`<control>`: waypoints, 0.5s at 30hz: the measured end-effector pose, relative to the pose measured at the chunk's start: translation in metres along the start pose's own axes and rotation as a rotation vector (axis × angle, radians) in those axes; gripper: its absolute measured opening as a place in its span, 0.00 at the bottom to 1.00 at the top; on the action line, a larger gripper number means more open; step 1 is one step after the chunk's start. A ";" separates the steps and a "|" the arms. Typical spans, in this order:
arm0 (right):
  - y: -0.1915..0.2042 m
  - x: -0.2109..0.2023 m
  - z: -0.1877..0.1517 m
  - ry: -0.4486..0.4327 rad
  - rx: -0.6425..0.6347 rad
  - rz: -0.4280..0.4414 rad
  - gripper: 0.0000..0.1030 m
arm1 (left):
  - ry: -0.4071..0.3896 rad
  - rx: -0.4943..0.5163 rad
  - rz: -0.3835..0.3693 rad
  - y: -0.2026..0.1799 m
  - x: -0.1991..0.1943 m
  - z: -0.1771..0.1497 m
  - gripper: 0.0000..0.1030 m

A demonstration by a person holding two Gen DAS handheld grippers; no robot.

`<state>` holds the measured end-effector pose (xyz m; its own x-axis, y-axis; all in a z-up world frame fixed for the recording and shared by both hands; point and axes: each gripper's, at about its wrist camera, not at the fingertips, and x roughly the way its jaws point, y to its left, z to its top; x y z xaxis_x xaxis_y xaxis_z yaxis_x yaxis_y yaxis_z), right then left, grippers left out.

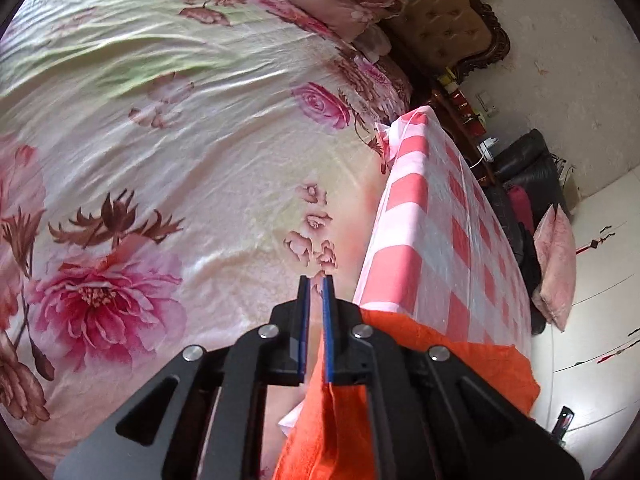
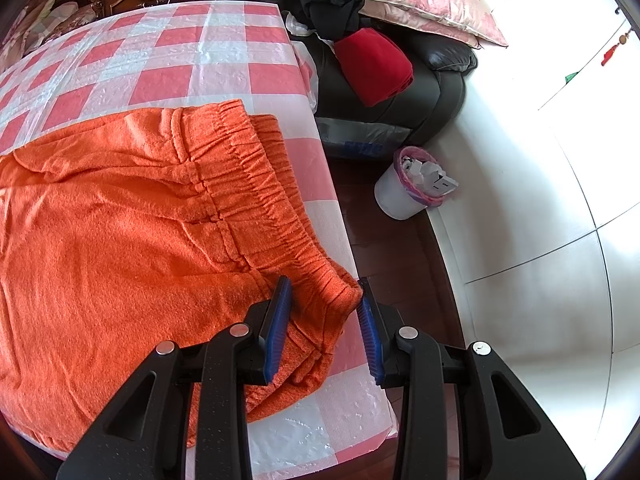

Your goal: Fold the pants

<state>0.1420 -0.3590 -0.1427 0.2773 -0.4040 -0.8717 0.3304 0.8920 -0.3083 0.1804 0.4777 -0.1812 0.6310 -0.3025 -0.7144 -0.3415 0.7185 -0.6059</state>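
**Orange pants on the checked table, one gripper at each end**

Left wrist view: The left gripper (image 1: pixel 316 280) points down toward a bed with a flowered cover (image 1: pixel 168 152), which fills the picture from 9 to 12 o'clock. Its two blue pads stand almost together, with only a narrow slit between them. The orange pants (image 1: pixel 460 352) lie at 5 o'clock, on the near end of a table with a pink-and-white checked cloth (image 1: pixel 432 208). A fold of the orange cloth hangs down under the gripper body, just below the pads; I cannot tell if the pads pinch it, because no cloth shows between the tips. At 1 o'clock a brown padded headboard (image 1: pixel 448 20) stands against the wall.

Right wrist view: The right gripper (image 2: pixel 324 292) hangs over the table corner with its jaws partly apart. The elastic waistband (image 2: pixel 256 176) of the pants runs from 12 o'clock down to the gripper, and its corner sits between the two pads. The left pad touches the cloth; the right pad is just beside the waistband's edge, so the jaws do not squeeze it. The pants spread out flat toward 9 o'clock. At 3 o'clock, on the floor, stands a white waste bin (image 2: pixel 404 192); at 1 o'clock is a dark armchair (image 2: pixel 400 92) with clothes on it.
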 end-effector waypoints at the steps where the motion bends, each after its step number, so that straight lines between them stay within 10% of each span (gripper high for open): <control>1: 0.000 0.000 0.000 0.000 0.001 0.002 0.34 | -0.020 -0.009 -0.013 0.003 -0.008 -0.004 0.22; 8: -0.002 -0.001 -0.003 -0.009 0.017 -0.002 0.34 | -0.141 -0.149 -0.082 0.035 -0.089 -0.103 0.26; 15: 0.005 -0.002 -0.002 -0.007 0.011 -0.043 0.35 | -0.096 -0.340 -0.223 0.051 -0.070 -0.164 0.27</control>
<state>0.1410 -0.3531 -0.1436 0.2687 -0.4434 -0.8551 0.3519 0.8716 -0.3414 0.0046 0.4321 -0.2196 0.7718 -0.3565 -0.5265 -0.3894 0.3896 -0.8346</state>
